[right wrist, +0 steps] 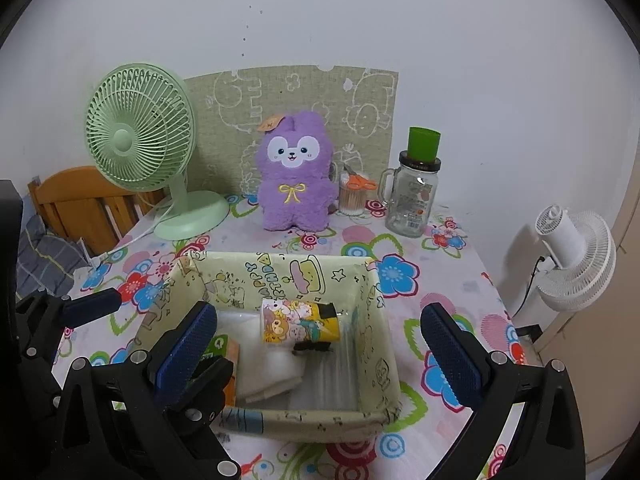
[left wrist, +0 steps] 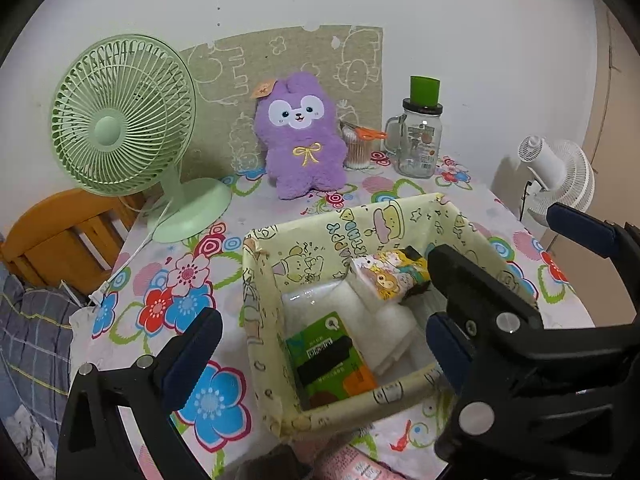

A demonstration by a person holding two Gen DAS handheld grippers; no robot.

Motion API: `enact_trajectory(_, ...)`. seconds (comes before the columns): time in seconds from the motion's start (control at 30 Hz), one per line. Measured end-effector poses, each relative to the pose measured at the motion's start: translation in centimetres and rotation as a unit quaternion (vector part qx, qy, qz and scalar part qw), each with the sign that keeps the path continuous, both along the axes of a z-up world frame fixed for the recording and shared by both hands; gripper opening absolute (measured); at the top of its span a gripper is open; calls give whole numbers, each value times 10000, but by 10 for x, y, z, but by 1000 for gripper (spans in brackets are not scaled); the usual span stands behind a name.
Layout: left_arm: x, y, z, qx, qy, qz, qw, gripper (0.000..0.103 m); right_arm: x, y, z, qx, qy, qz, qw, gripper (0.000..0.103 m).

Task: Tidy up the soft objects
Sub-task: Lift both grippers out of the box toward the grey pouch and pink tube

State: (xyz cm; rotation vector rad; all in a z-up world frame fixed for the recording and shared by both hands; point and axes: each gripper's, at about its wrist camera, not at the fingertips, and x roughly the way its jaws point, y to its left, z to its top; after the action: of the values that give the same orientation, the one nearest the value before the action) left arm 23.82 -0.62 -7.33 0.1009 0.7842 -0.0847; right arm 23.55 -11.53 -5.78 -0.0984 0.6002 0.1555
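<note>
I am holding my left gripper (left wrist: 324, 352) and right gripper (right wrist: 320, 344) spread wide, gripping nothing, over the box (right wrist: 280, 420). The packs (right wrist: 300, 320) are lying inside it; the plush (right wrist: 294, 172) is sitting behind it.

The inner back wall of the cartoon-printed box (right wrist: 280, 280), just beyond the open right tongs (right wrist: 320, 344), carries hand-drawn lettering that reads "HAPPY" over "BIRTHDAY", partly creased. On the green packet (left wrist: 328, 356) lying in the box between the left tongs (left wrist: 320, 352), only a round white "Q" mark is legible. The glass jar's (right wrist: 412, 200) label is too small to read.
</note>
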Motion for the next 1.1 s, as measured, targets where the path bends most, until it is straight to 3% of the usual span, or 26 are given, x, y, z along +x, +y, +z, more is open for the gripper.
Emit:
enact_trajectory(0.23, -21, 0, 9, -142, -51, 24, 9999, 103, -22, -4, 10, -35, -57, -78, 9999, 103)
enact_trajectory(1.1, -105, -3, 50, -75, -517, 47, 9986, 103, -108, -7, 49, 66, -345, 51, 9994, 103)
